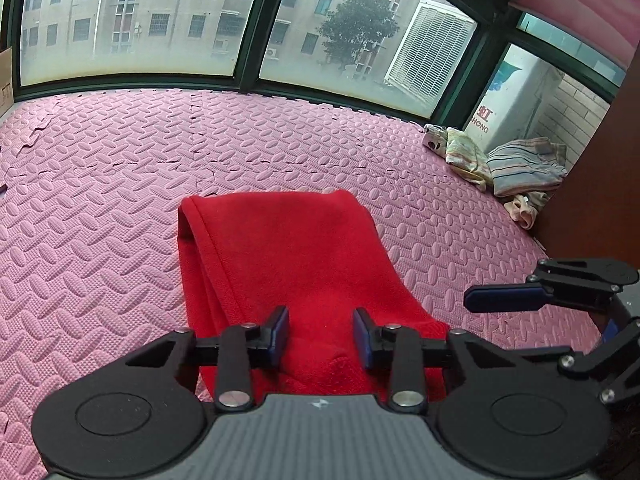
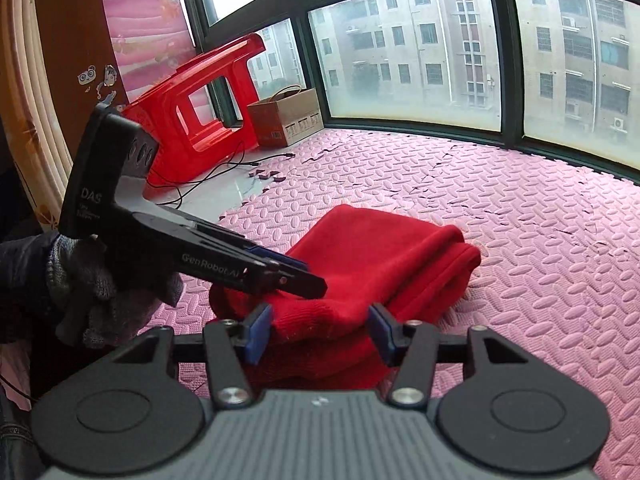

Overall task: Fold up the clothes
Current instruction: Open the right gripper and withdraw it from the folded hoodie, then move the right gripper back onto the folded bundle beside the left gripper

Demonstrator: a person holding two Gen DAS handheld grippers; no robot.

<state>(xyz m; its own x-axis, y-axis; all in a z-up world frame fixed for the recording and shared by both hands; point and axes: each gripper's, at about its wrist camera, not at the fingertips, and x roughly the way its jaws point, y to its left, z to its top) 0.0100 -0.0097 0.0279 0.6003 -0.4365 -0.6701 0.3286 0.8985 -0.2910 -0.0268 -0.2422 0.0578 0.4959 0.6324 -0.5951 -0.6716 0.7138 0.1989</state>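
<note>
A red garment [image 1: 288,264] lies folded into a long strip on the pink foam mat [image 1: 100,208]; it also shows in the right wrist view [image 2: 376,264]. My left gripper [image 1: 321,330] is open, its fingers above the near end of the strip, nothing between the pads. My right gripper [image 2: 320,332] is open over the near end of the garment from the other side. The right gripper also shows at the right edge of the left wrist view [image 1: 560,292], and the left gripper [image 2: 288,276] reaches in from the left of the right wrist view.
A pile of striped and pale clothes [image 1: 504,160] lies at the far right by the window. A red plastic stool [image 2: 192,116], a cardboard box [image 2: 286,116] and black cables [image 2: 224,168] stand at the mat's far left. Green-framed windows [image 1: 248,24] bound the far side.
</note>
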